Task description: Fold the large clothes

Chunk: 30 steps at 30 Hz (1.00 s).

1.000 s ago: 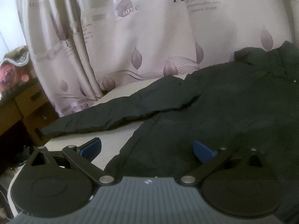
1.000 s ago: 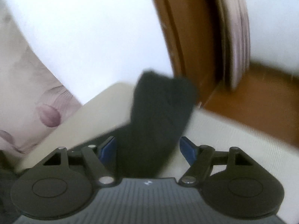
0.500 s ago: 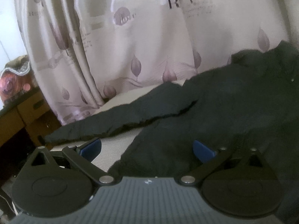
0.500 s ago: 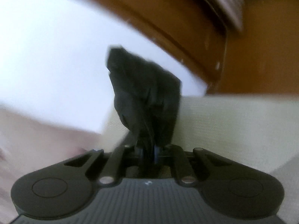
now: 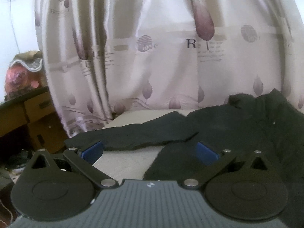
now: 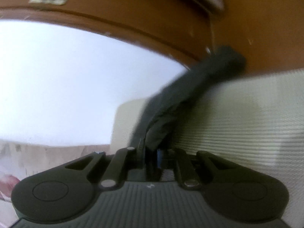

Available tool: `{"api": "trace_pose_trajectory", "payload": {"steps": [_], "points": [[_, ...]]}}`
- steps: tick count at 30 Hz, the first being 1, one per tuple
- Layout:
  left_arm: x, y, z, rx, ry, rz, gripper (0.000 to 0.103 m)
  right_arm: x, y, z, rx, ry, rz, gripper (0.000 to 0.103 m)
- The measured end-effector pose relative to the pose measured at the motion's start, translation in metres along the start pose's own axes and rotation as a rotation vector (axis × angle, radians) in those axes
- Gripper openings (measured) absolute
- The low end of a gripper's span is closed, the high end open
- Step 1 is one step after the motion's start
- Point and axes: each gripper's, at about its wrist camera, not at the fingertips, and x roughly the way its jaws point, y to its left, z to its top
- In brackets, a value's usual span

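A large black garment lies spread on a pale ribbed mattress, one long sleeve stretched out to the left. My left gripper is open and empty, its blue pads just above the garment's lower left edge. My right gripper is shut on the garment's other sleeve, which trails away from the jaws over the mattress toward a brown wooden board.
A pale curtain with purple leaf prints hangs behind the mattress. A brown wooden cabinet stands at the left. A brown wooden headboard or frame and a white wall show in the right wrist view.
My right gripper closed on the sleeve end and has swung, so the sleeve now trails up to the right. My left gripper has tilted up and shifted; it stays open.
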Motion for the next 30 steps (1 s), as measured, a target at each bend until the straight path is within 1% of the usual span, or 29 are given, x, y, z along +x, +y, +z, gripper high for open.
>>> {"api": "trace_pose_trajectory", "payload": {"steps": [1, 3, 6, 7, 9, 11, 12, 14, 16, 17, 20, 22, 23, 25, 27, 28, 29, 30], "points": [[-0.004, 0.004, -0.001, 0.009, 0.002, 0.0, 0.103, -0.004, 0.017, -0.003, -0.057, -0.016, 0.015, 0.009], [-0.011, 0.01, -0.004, 0.019, 0.006, 0.0, 0.103, -0.014, 0.064, -0.02, -0.192, -0.024, 0.103, 0.008], [-0.019, 0.021, -0.008, -0.004, 0.017, -0.011, 0.103, -0.023, 0.141, -0.071, -0.401, 0.012, 0.259, 0.008], [-0.02, 0.024, -0.009, -0.021, 0.022, -0.017, 0.103, -0.026, 0.165, -0.095, -0.466, 0.035, 0.326, 0.008], [-0.023, 0.03, -0.012, -0.05, 0.036, -0.03, 0.103, -0.03, 0.206, -0.146, -0.6, 0.084, 0.428, 0.008], [-0.023, 0.036, -0.015, -0.075, 0.046, -0.042, 0.103, -0.033, 0.237, -0.208, -0.742, 0.143, 0.494, 0.008], [-0.023, 0.039, -0.017, -0.084, 0.054, -0.045, 0.103, -0.03, 0.244, -0.238, -0.798, 0.176, 0.511, 0.008], [-0.019, 0.041, -0.021, -0.096, 0.078, -0.051, 0.103, -0.023, 0.247, -0.305, -0.925, 0.243, 0.514, 0.008], [-0.015, 0.043, -0.026, -0.106, 0.099, -0.054, 0.103, -0.011, 0.238, -0.37, -1.086, 0.302, 0.486, 0.008], [-0.013, 0.044, -0.028, -0.109, 0.112, -0.058, 0.103, -0.017, 0.226, -0.413, -1.199, 0.327, 0.454, 0.009], [-0.008, 0.048, -0.034, -0.113, 0.132, -0.07, 0.103, -0.003, 0.185, -0.486, -1.484, 0.367, 0.352, 0.008], [-0.008, 0.051, -0.038, -0.11, 0.128, -0.069, 0.103, -0.002, 0.164, -0.512, -1.618, 0.385, 0.3, 0.009], [-0.007, 0.052, -0.039, -0.108, 0.128, -0.07, 0.103, -0.006, 0.154, -0.519, -1.687, 0.368, 0.273, 0.011], [-0.005, 0.054, -0.041, -0.111, 0.132, -0.069, 0.103, -0.014, 0.143, -0.528, -1.802, 0.342, 0.26, 0.011], [-0.002, 0.055, -0.042, -0.125, 0.145, -0.073, 0.103, -0.017, 0.148, -0.533, -1.863, 0.318, 0.239, 0.013], [-0.001, 0.057, -0.042, -0.135, 0.148, -0.075, 0.103, -0.018, 0.153, -0.533, -1.869, 0.33, 0.234, 0.013], [0.0, 0.057, -0.042, -0.144, 0.147, -0.073, 0.103, -0.023, 0.157, -0.534, -1.858, 0.346, 0.241, 0.016], [0.0, 0.059, -0.042, -0.15, 0.143, -0.07, 0.103, -0.024, 0.161, -0.532, -1.842, 0.363, 0.25, 0.023]]}}
